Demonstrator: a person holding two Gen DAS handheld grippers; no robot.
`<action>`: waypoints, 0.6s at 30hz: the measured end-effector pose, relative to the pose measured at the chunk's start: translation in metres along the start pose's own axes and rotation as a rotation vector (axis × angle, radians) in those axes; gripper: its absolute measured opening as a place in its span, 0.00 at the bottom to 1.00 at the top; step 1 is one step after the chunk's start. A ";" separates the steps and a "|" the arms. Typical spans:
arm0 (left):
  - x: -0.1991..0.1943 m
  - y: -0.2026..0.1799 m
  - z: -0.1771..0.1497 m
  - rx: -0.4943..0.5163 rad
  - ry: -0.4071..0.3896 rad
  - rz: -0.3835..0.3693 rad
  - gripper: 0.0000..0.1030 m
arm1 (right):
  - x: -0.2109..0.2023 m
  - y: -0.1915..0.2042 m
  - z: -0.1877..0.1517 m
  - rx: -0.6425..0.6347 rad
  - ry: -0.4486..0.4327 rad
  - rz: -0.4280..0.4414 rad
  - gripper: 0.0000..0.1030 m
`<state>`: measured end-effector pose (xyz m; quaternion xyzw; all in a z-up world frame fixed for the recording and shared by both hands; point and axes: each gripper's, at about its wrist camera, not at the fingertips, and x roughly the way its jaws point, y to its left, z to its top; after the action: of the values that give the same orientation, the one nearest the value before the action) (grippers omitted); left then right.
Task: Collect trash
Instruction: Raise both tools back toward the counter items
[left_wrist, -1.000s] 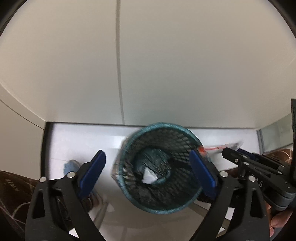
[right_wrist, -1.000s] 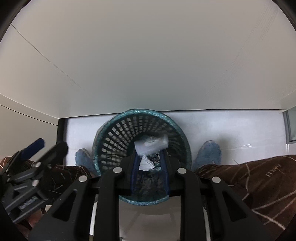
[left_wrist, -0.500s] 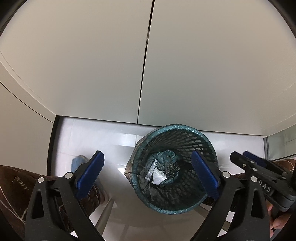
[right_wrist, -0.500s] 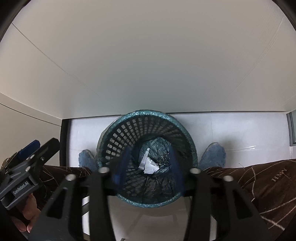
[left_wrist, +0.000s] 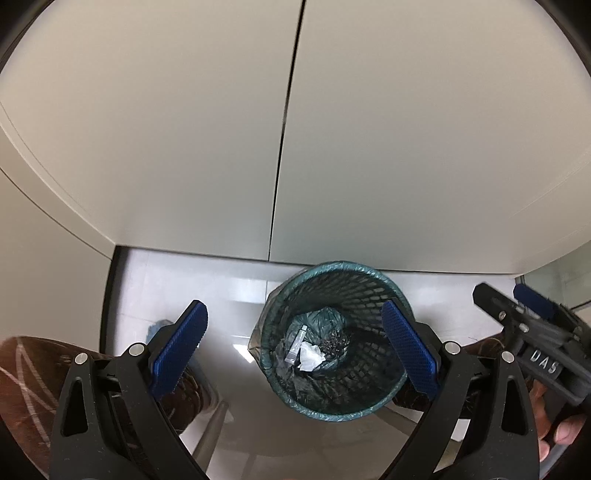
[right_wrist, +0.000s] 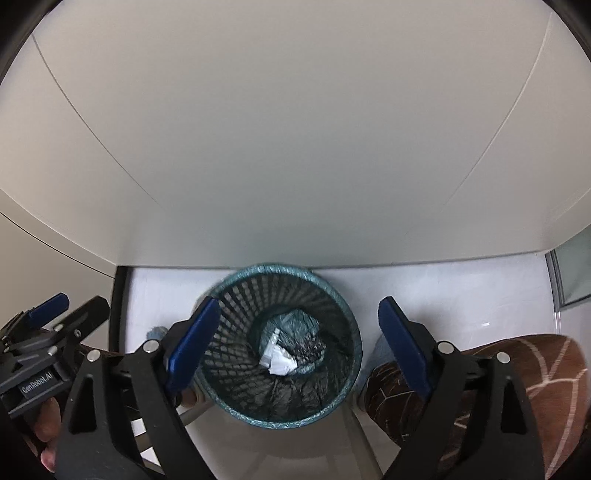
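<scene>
Both fingers of the right tool (right_wrist: 297, 349) have spread wide since a second ago, when they were pinched on a crumpled wrapper above the bin; that wrapper now lies at the bottom of the teal mesh wastebasket (right_wrist: 334, 295). The right tool hangs over the basket with its blue pads apart and nothing between them.

The left tool (left_wrist: 295, 350) also hovers above the wastebasket (left_wrist: 288, 295), its fingers wide apart and holding nothing, much as before, though the basket now sits further right in its view. Inside the basket a dark green bin liner (left_wrist: 325, 321) is bunched at the bottom, and on it rest a white crumpled paper (left_wrist: 310, 358), a small clear wrapper (left_wrist: 295, 345) leaning beside it, and some dark crumbly debris (left_wrist: 336, 341) just to the right. The basket stands on a pale tiled floor (right_wrist: 461, 295) against a beige cabinet (left_wrist: 184, 147). The person's brown patterned trouser legs (right_wrist: 517, 369) flank the basket.
</scene>
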<state>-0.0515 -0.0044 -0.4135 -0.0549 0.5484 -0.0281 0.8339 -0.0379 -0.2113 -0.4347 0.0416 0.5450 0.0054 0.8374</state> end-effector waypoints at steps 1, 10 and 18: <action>-0.007 -0.001 0.001 0.008 -0.008 0.002 0.91 | -0.006 -0.002 0.002 0.002 -0.010 0.000 0.82; -0.090 -0.012 0.020 0.030 -0.122 -0.005 0.91 | -0.088 -0.012 0.029 -0.001 -0.152 0.003 0.82; -0.169 -0.031 0.045 0.057 -0.215 -0.005 0.92 | -0.181 -0.021 0.062 -0.008 -0.306 0.014 0.82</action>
<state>-0.0774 -0.0146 -0.2378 -0.0353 0.4547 -0.0394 0.8891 -0.0550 -0.2465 -0.2464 0.0423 0.4106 0.0072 0.9108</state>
